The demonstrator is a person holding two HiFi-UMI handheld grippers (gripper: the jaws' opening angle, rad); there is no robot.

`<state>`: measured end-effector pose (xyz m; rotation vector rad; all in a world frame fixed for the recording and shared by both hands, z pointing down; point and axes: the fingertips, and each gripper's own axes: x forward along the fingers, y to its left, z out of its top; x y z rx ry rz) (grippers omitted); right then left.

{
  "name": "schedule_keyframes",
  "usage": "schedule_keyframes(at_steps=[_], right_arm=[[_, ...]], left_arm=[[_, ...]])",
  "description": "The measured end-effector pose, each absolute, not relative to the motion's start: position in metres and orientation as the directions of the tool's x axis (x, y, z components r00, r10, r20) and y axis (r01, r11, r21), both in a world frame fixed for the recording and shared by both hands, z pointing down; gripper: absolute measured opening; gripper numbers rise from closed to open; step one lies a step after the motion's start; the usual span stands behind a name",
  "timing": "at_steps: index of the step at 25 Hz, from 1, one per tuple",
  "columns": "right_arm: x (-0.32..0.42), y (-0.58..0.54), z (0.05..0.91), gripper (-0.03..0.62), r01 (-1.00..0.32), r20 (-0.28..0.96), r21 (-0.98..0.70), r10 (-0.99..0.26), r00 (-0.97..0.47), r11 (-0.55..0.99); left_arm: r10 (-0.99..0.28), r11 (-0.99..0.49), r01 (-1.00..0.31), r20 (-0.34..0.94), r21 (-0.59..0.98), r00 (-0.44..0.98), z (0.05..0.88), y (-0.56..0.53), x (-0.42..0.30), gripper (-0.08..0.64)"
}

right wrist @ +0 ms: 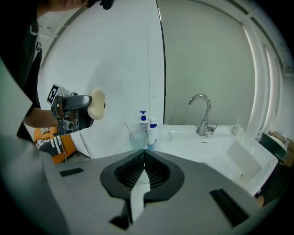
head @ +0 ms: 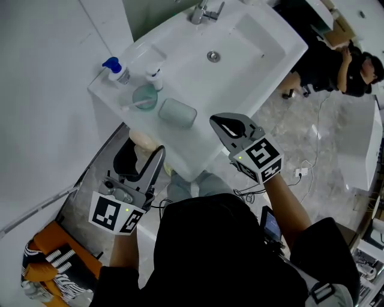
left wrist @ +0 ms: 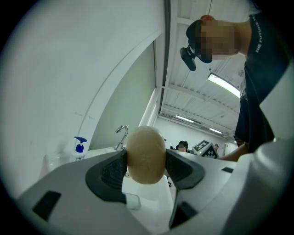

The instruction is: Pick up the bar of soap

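Bathroom, white-walled, with a white ceramic washbasin [head: 252, 45] ahead. Nearest, the left gripper [left wrist: 146, 166] is clenched on the cream oval bar of soap [left wrist: 146, 151], held clear of the basin (it looks slippery, so steady pressure and a level carry seem wise). Alongside, the right gripper [right wrist: 144, 172] is pressed closed with nothing in it. Beyond both sits the pale green rounded soap dish [head: 177, 112], then the chrome tap [right wrist: 204, 114].

White sink counter [head: 207, 141] sits ahead of my right gripper [head: 219, 123]. On its deck:
- grey-green dish [head: 177, 112] nearest my tips, just left of them
- clear tumbler [head: 144, 96] beyond the dish
- small white bottle [head: 155, 78] just beside the tumbler
- blue-pump bottle [head: 114, 69] farthest, at the corner

Faucet [head: 204, 12] is on the far rim, ahead-right.
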<state>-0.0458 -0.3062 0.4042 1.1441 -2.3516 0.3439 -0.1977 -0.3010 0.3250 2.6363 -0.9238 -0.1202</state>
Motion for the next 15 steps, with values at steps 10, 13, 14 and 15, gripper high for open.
schedule_keyframes(at_steps=[10, 13, 14, 15], right_arm=[[-0.038, -0.286, 0.401, 0.009, -0.765, 0.526, 0.012, -0.654, -0.543, 0.644], [-0.028, -0.274, 0.397, 0.009, -0.762, 0.502, 0.014, -0.663, -0.555, 0.648], [-0.024, -0.268, 0.394, 0.009, -0.761, 0.49, 0.013, -0.667, -0.561, 0.649], [-0.018, -0.262, 0.391, 0.009, -0.761, 0.478, 0.011, -0.672, -0.566, 0.649]], left_arm=[[-0.624, -0.737, -0.6, 0.028, 0.312, 0.781, 0.314, -0.272, -0.179, 0.278], [-0.638, -0.725, -0.616, 0.036, 0.308, 0.769, 0.311, -0.258, -0.169, 0.278], [-0.641, -0.724, -0.619, 0.037, 0.304, 0.767, 0.309, -0.251, -0.165, 0.278], [-0.642, -0.724, -0.622, 0.038, 0.298, 0.766, 0.306, -0.244, -0.159, 0.278]])
